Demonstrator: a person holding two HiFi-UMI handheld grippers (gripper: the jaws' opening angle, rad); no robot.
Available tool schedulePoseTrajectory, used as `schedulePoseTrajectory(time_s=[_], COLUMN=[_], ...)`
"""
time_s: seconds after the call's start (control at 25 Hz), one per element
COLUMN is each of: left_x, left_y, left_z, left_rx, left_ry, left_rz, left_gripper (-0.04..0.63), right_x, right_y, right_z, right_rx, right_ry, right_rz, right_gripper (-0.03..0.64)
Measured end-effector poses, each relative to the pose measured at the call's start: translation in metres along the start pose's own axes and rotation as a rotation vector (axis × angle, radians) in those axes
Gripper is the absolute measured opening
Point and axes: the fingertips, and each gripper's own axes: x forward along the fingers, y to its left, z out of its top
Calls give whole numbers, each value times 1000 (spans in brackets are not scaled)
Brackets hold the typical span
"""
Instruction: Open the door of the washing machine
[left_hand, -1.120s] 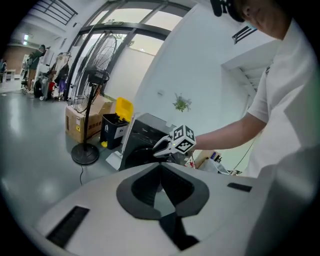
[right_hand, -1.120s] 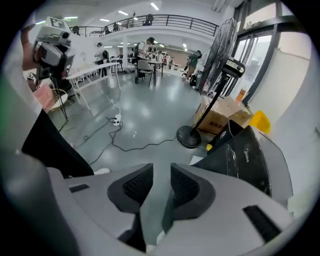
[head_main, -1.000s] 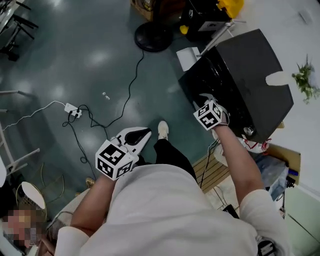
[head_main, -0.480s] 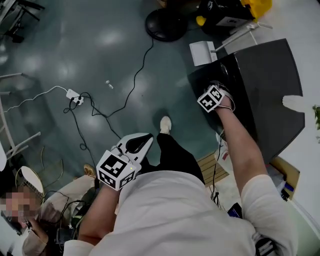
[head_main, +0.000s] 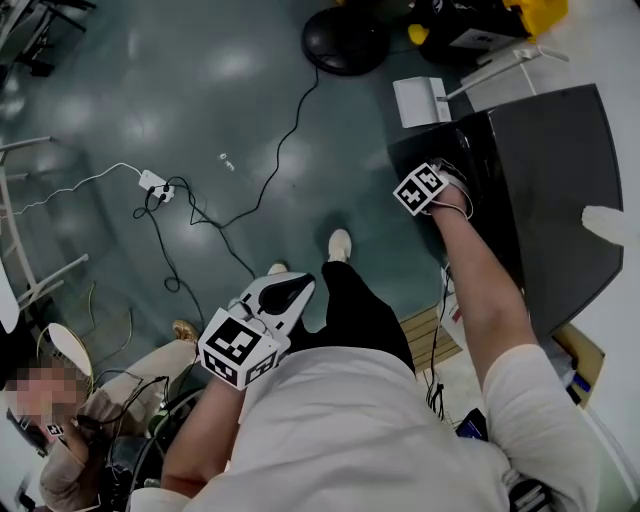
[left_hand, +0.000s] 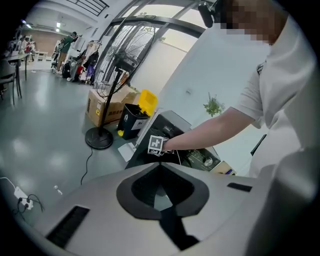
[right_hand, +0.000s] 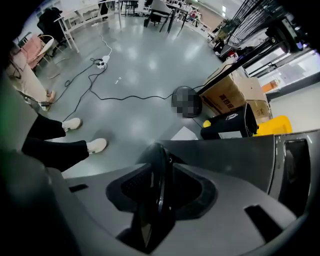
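Right gripper view alone shows door rim (right_hand: 158, 195) inside right claw (right_hand: 161, 150), jaws just opened wide, not pressing. Head view places washing machine (head_main: 545, 170) at person's right. Left claw (left_hand: 160, 167) closed, empty.

Fan base (head_main: 345, 38) cropped by top edge

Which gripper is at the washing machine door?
The right gripper: its jaws have just been opening and straddle the edge of the door. The left gripper, jaws shut, hangs over the floor.

Glossy floor (head_main: 200, 90) with cables (head_main: 299, 118), fan base (head_main: 345, 38)
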Motion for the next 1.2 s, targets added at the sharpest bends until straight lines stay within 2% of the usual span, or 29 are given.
schedulePoseTrajectory(time_s=[0.2, 0.56, 1.2], left_x=[1, -5, -37], left_y=[1, 4, 16], left_z=[-3, -4, -11], left_rx=[-8, 0, 6], left_ry=[8, 8, -9], left_rz=[4, 10, 21], left_gripper=[18, 18, 18], right_x=[8, 4, -21], right_y=[1, 7, 77], right_z=[-6, -1, 25], right_rx=[38, 66, -54], right_ry=[14, -13, -36], right_rz=[3, 40, 79], right_gripper=[91, 80, 74])
